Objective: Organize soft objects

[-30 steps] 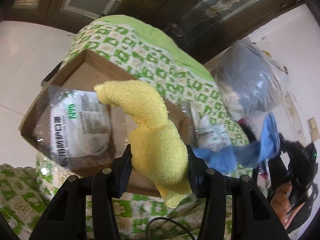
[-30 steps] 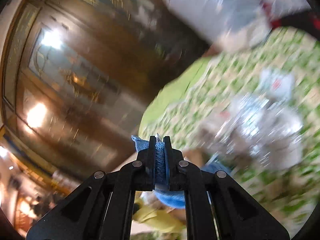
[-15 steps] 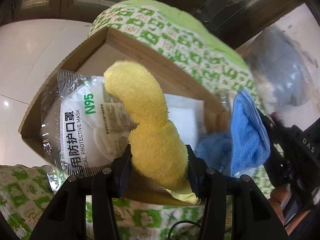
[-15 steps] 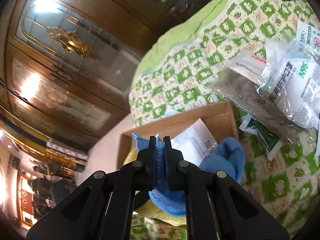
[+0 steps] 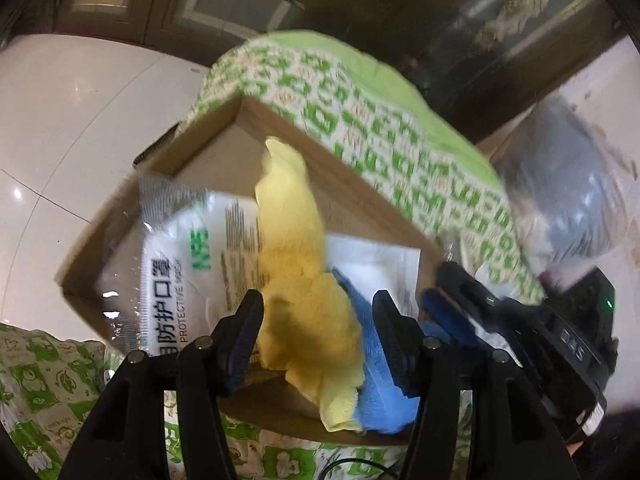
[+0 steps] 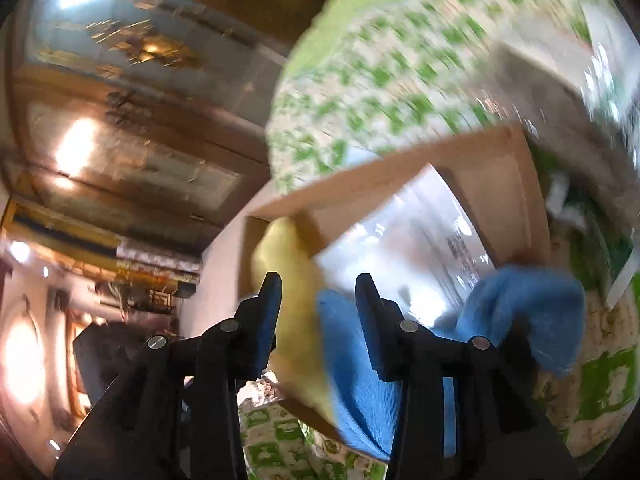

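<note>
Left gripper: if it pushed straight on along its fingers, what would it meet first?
Most likely the yellow cloth, lying between the opening jaws of the left gripper and stretching ahead into the cardboard box. Past it comes the box's far wall, though depth is hard to judge.

Both jaws are opening now: the left gripper (image 5: 318, 320) lets go of the yellow cloth (image 5: 296, 280), the right gripper (image 6: 318, 300) frees the blue cloth (image 6: 360, 380). Both cloths now drape over the cardboard box (image 5: 360, 192) rim at 6 o'clock.
</note>
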{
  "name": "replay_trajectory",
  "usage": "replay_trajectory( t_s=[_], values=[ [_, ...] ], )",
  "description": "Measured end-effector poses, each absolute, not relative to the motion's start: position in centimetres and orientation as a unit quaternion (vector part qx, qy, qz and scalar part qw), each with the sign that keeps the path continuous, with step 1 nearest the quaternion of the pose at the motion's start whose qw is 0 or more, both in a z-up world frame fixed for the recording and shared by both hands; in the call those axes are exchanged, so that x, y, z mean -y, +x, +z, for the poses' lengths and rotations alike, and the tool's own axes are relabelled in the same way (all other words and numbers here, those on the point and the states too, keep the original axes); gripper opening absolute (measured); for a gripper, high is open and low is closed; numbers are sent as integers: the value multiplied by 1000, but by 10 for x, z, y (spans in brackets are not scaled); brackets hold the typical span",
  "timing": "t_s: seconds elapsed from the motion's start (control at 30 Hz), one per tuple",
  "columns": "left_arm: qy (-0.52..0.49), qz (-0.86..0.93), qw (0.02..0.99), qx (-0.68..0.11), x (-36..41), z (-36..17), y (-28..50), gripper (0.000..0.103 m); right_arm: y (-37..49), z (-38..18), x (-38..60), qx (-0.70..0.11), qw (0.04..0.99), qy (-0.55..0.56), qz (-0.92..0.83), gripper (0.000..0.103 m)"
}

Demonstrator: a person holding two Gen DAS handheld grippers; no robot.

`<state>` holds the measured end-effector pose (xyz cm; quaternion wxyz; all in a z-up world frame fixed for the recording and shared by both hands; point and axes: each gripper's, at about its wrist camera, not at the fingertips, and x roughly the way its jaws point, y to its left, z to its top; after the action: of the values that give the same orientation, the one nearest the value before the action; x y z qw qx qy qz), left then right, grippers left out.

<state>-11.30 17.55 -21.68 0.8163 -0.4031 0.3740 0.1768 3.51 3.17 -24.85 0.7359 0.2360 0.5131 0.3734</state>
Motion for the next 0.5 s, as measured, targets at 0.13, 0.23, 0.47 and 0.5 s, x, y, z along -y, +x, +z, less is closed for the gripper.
replay_trajectory(
  t_s=[0.13,0.23,0.47,0.5],
  values=[
    [-415,185,822,-342,-178,-208,-128,60,23,-210,-11,-463,768,217,386,38],
    [-417,173,830,-327,-170,-202,-133,61,15,-175,30,-422,798,207,377,42],
    [-393,90,858,-318,-110,-178,-124,61,11,-178,163,-384,839,291,254,68],
    [-388,74,860,-322,-96,-175,-120,61,15,-184,176,-391,833,310,238,68]
  ],
)
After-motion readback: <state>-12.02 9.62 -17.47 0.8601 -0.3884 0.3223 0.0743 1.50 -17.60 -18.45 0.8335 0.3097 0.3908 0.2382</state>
